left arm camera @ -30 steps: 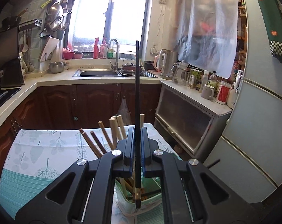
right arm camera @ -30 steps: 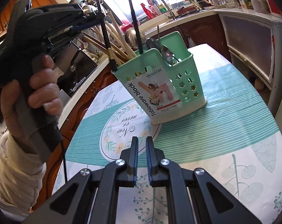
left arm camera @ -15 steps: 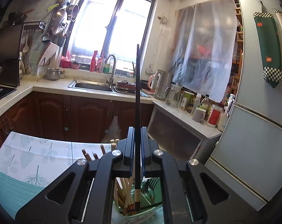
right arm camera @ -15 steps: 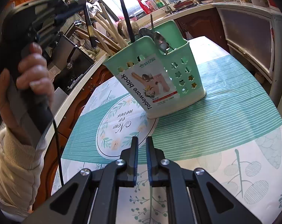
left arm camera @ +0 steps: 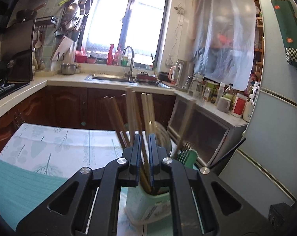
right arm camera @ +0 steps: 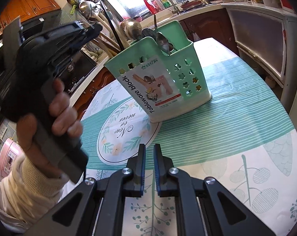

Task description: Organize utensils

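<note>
Since the left gripper hangs slightly open and empty over the caddy, bumping the chopsticks could tip it.

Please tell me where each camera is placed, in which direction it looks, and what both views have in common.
Left wrist: on the left gripper, above the mint-green plastic utensil caddy, facing the window; only its own fingers show.
Right wrist: on the right gripper, low over the leaf-patterned tablecloth, facing the caddy's labelled side; the hand holding the left gripper shows.
Shared: caddy, chopsticks, sink.

A mint-green utensil caddy stands upright on the tablecloth, holding chopsticks, spoons and a ladle.
</note>
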Motion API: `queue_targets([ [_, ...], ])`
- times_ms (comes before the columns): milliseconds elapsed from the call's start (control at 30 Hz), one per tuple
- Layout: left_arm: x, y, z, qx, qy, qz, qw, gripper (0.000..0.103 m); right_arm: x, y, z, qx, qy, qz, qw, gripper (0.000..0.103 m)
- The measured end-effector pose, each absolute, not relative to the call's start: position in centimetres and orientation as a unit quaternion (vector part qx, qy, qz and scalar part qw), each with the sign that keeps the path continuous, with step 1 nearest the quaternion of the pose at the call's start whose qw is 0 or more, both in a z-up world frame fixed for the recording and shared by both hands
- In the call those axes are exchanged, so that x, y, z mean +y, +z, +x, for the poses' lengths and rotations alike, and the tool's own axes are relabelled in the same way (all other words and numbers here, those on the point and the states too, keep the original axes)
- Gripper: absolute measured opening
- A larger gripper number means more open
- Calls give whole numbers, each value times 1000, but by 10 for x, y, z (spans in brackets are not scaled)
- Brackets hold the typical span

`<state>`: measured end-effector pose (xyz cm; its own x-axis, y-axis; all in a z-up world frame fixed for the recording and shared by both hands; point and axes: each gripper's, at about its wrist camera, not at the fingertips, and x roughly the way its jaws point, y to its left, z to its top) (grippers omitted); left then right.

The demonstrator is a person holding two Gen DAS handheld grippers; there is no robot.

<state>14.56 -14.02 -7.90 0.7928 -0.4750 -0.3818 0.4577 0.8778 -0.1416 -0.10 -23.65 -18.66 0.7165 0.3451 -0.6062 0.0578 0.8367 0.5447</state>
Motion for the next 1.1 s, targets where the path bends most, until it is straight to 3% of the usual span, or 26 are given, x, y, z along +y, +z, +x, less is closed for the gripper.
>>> queue_targets([
  [167, -106, -79, 132, 259, -229, -24, 938, 7, -227, -176, 0, 362, 88, 262, 890, 8],
  [233, -87, -81, 128, 288, -223, -32, 931, 17, -221, -172, 0, 362, 90, 251, 893, 8],
  [300, -67, -82, 122, 309, -210, -43, 927, 41, -217, -167, 0, 361, 93, 242, 896, 8],
  [333, -57, -82, 118, 317, -200, -44, 926, 48, -214, -164, 0, 360, 94, 238, 897, 8],
  [567, -5, -83, 78, 372, -152, -8, 916, 54, -200, -139, -3, 356, 85, 206, 907, 8],
  [800, 11, -59, 27, 396, -117, 6, 911, 78, -187, -85, -18, 352, 56, 166, 920, 8],
  [867, 13, -48, 15, 396, -109, 3, 912, 83, -184, -72, -23, 348, 52, 162, 922, 12],
  [933, 12, -35, 6, 387, -100, 8, 917, 84, -180, -59, -29, 343, 48, 157, 925, 29],
  [1100, 6, -9, -8, 394, -36, 37, 918, 91, -164, -35, -46, 325, 31, 130, 936, 37],
])
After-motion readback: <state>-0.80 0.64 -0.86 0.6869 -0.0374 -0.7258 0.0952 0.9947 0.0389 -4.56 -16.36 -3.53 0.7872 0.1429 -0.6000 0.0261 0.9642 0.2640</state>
